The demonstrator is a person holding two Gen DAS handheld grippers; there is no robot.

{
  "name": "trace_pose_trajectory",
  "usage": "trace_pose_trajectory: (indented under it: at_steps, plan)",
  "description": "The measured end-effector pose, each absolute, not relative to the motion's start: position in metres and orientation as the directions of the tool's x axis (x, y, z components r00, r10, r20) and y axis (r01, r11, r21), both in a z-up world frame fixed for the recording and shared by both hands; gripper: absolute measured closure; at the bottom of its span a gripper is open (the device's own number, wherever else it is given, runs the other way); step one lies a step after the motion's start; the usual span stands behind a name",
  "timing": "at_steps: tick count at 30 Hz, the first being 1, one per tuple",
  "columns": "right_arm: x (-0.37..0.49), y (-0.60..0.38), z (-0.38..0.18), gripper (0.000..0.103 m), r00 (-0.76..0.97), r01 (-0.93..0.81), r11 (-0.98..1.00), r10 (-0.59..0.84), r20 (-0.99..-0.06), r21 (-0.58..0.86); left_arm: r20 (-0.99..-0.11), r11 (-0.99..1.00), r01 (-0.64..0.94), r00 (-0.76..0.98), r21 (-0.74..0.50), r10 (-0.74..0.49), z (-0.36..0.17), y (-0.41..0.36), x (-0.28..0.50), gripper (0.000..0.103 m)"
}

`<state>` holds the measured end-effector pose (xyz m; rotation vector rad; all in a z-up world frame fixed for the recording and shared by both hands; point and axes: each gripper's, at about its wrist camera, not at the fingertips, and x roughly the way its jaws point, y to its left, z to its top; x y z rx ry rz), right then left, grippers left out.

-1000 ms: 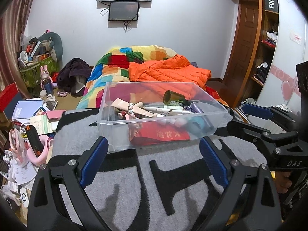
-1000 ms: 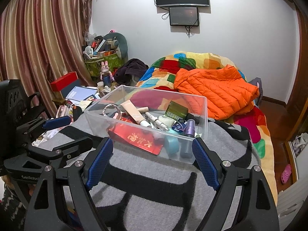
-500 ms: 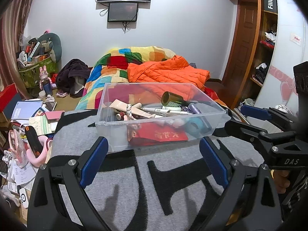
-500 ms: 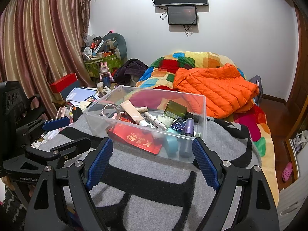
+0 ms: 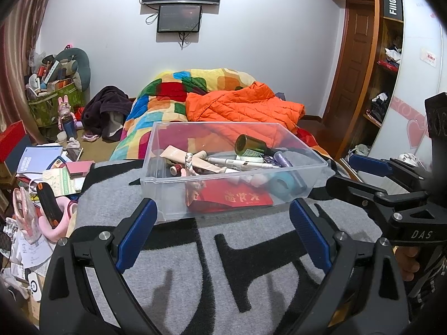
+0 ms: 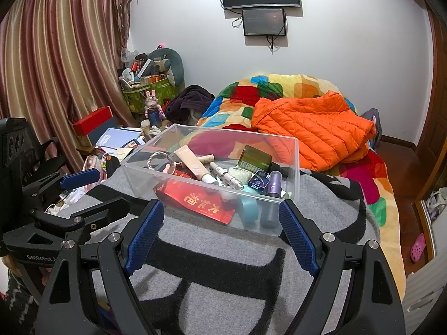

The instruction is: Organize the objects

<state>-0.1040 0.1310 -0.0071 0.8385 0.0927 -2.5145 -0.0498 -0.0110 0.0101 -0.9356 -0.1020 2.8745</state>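
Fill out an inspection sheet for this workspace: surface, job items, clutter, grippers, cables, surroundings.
Surface: grey blanket with black lettering, spread on the bed.
Job's things: clear plastic bin resting on the blanket, holding a red envelope with gold characters, a beige tube, a dark green bottle, a purple bottle and a teal tape roll.
Clutter: books and papers piled at the left of the bed.
Grippers: left gripper and right gripper both open, empty, short of the bin.
Cables: dangling under the wall-mounted screen.
Surroundings: orange puffer jacket on a multicoloured quilt; curtains.
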Motion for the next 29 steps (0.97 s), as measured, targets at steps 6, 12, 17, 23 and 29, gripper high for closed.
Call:
trace_pose_trajectory:
  at_steps: [6,12,17,23,29]
  plan:
    - [-0.1040,0.1312,-0.0072,0.021,-0.694,0.467,-0.880,-0.426,-0.581,0.087,-0.579,-0.990,-0.088,-0.804,-0.108,0.135,0.0111,-0.0110,-0.0498,0.006]
    - [-0.1041,0.1311,-0.0071,0.021,-0.694,0.466,-0.880,-0.425,-0.581,0.086,-0.580,-0.991,-0.083,-0.804,-0.109,0.131,0.0108,-0.0118,-0.0521,0.006]
    - [-0.1033,0.1307,-0.0077,0.021,-0.693,0.467,-0.880,-0.426,-0.582,0.088,-0.593,-0.989,-0.085,-0.792,-0.124,0.142,0.0085,-0.0112,-0.0540,0.006]
    - [-0.1019,0.1284,-0.0102,0.021,-0.690,0.466,-0.880,-0.425,-0.585,0.089,-0.598,-0.987,-0.090,-0.787,-0.129,0.150,0.0065,-0.0103,-0.0547,0.006]
    - [-0.1010,0.1266,-0.0113,0.021,-0.689,0.466,-0.880,-0.425,-0.587,0.090,-0.586,-0.988,-0.098,-0.796,-0.120,0.150,0.0095,-0.0079,-0.0511,0.006]
